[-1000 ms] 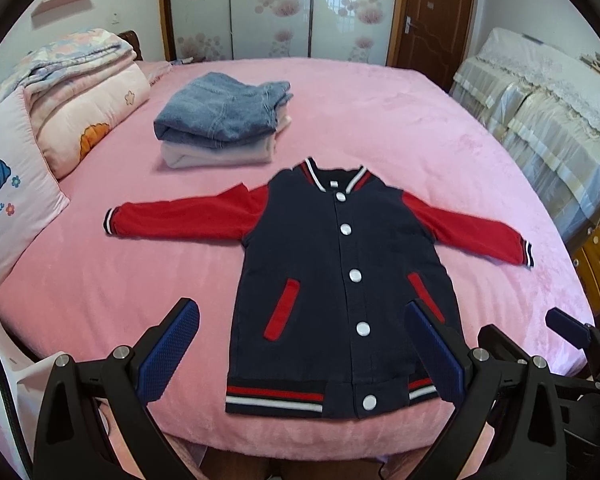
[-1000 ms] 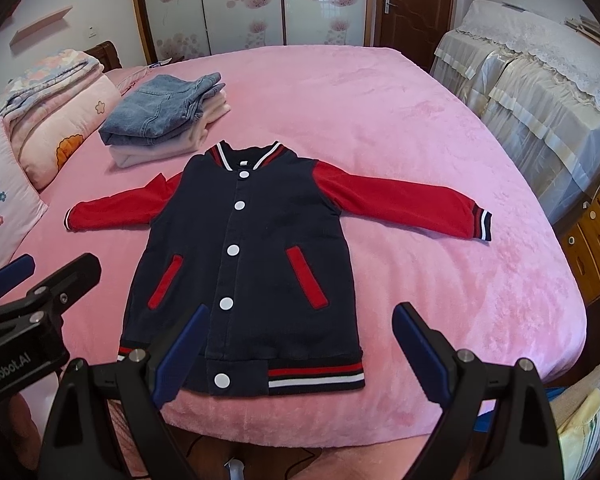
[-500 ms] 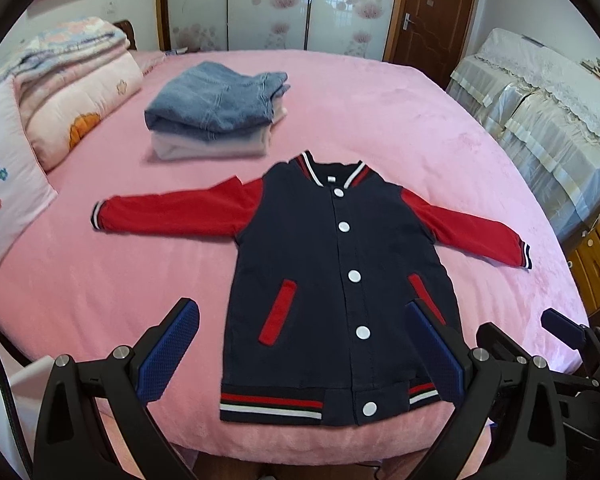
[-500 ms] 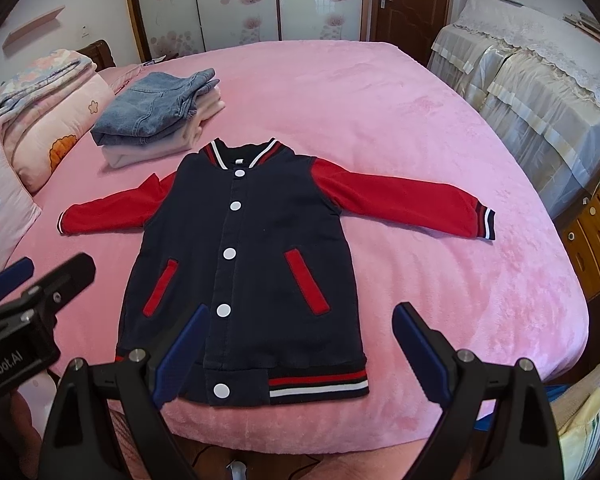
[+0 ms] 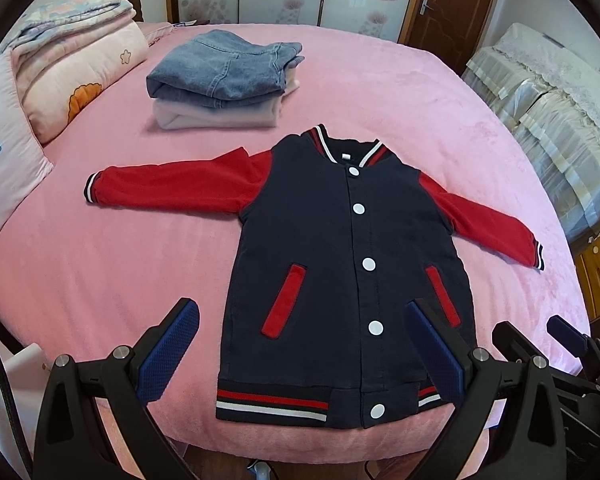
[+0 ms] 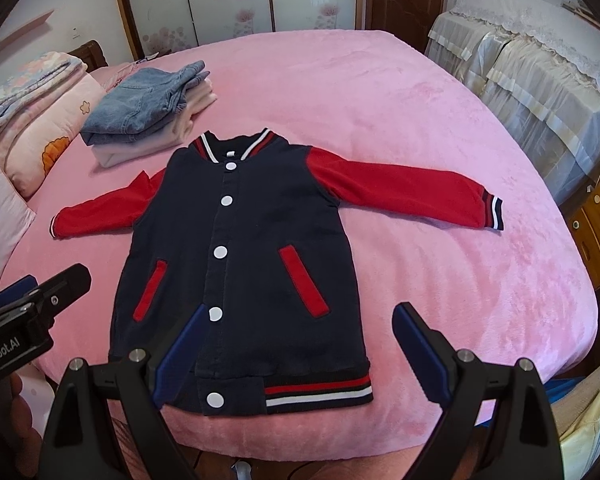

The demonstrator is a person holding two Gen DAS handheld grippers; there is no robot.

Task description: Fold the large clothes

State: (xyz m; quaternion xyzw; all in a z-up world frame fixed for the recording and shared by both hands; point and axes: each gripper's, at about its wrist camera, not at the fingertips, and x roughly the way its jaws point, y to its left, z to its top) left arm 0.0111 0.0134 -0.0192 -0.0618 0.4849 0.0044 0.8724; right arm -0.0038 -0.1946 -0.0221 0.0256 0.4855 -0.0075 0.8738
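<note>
**Jacket flat ahead of both tongs, hem nearest**

Left wrist view: the jacket [image 5: 340, 248] lies spread front-up on the bed [image 5: 100, 280], straight ahead of the left tongs [image 5: 304, 344]. Its long axis runs away from them, hem nearest and collar farthest. The tongs gape wide and hold nothing, apparently hovering above the cloth; height is hard to judge through the fisheye. The left sleeve [image 5: 172, 186] stretches out to their left, ahead of the left finger. The right tongs [image 5: 556, 344] show at the right edge. Folded clothes [image 5: 224, 84] sit beyond the collar.

Right wrist view: the jacket [image 6: 240, 256] lies ahead and slightly left of the right tongs [image 6: 300, 348], also wide open and empty. The right sleeve [image 6: 400, 194] reaches out ahead to their right, so each sleeve is nearer its own side's tongs.
</note>
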